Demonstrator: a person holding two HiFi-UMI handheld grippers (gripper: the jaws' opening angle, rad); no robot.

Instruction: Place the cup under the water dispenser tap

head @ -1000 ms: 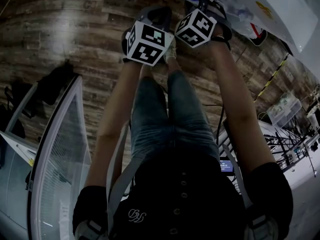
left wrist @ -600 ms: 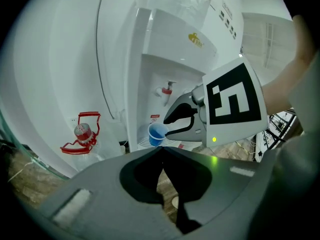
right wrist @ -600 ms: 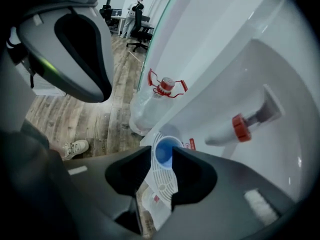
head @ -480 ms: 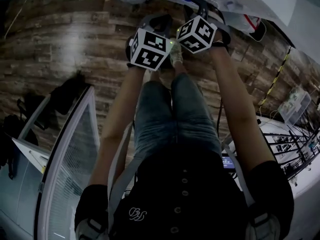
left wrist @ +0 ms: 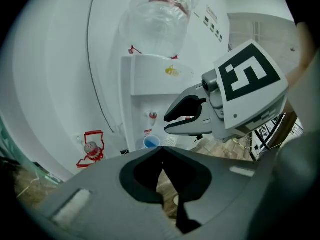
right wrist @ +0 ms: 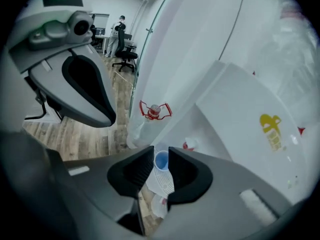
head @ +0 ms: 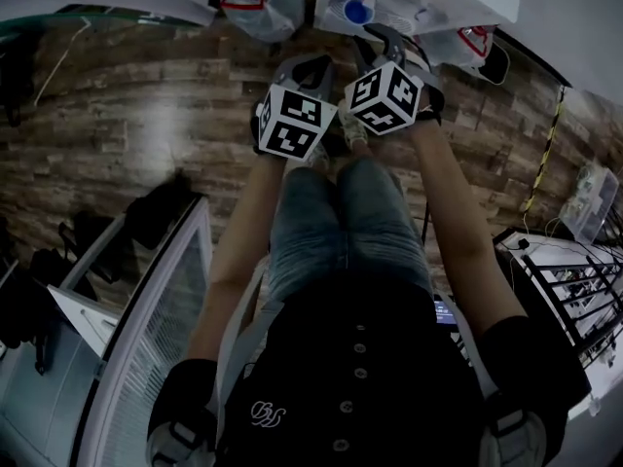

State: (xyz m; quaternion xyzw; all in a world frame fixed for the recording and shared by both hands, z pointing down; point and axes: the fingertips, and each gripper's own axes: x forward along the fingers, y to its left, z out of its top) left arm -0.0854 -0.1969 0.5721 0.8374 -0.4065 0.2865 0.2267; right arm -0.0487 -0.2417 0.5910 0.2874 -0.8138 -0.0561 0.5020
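A blue cup [left wrist: 151, 142] stands on the drip tray of the white water dispenser [left wrist: 150, 86], below its red tap [left wrist: 152, 116]. The cup [head: 358, 11] also shows at the top of the head view. My left gripper [left wrist: 161, 150] is shut with nothing in it and hangs well back from the dispenser. The jaws of my right gripper [right wrist: 161, 151] are closing with a narrow gap and nothing between them. The far-off cup [right wrist: 161, 160] shows through that gap. Each gripper sees the other: the right gripper [left wrist: 186, 118] and the left gripper [right wrist: 87, 91] hover side by side.
A big clear bottle [left wrist: 160, 14] sits on the dispenser. A clear jug with a red handle [left wrist: 90, 149] lies on the wooden floor [head: 146, 115] to its left. A glass panel [head: 146, 339] stands at my left, a cluttered desk [head: 565, 280] at my right.
Both grippers have risen. In the head view more of the dispenser and the cup has come into sight at the top. The cup has stayed on the tray.
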